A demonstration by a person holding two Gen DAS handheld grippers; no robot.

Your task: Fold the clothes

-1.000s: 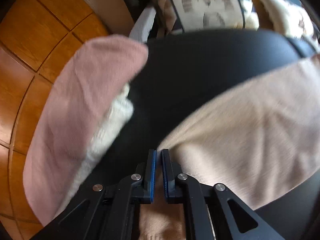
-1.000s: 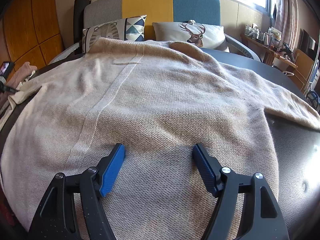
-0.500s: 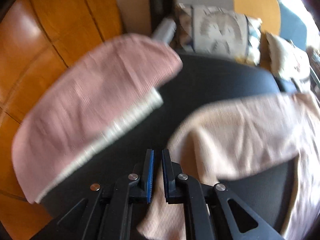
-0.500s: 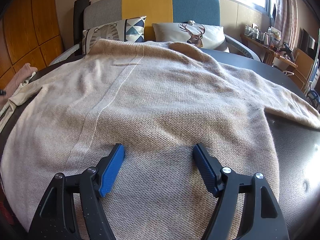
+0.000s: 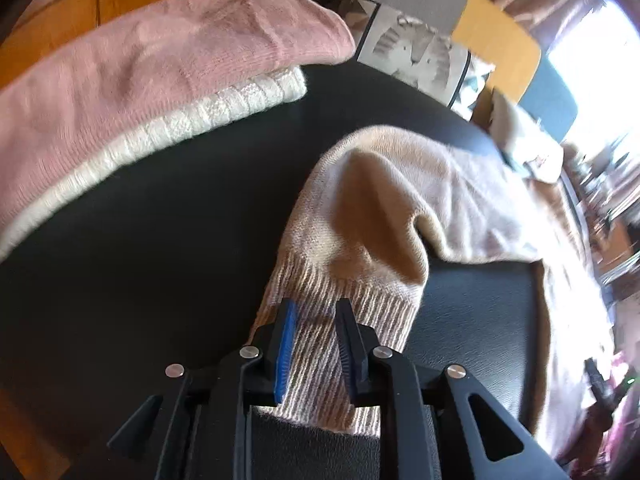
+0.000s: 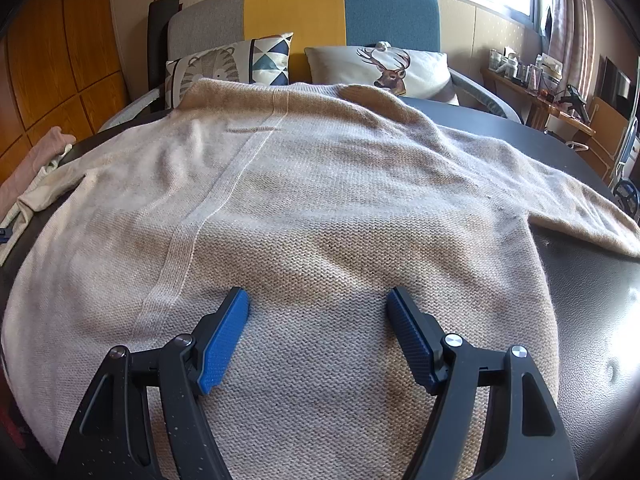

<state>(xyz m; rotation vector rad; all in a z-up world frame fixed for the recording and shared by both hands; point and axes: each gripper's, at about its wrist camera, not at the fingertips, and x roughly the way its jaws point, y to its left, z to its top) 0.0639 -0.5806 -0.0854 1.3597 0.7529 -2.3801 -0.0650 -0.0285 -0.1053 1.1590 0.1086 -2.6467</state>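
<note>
While the right tongs point(image 6: 318, 300) hang spread over the sweater point(image 6: 320, 184), the left tongs point(image 5: 316, 316), just opening, straddle its cuff point(image 5: 340, 316).

Your left gripper point(image 5: 316, 320) is pointing steeply downward, and its jaws have just been opening to a narrow gap, with ribbed fabric lying between them. Your right gripper point(image 6: 318, 308) is hovering, angled downward, with its jaws standing wide apart.
</note>
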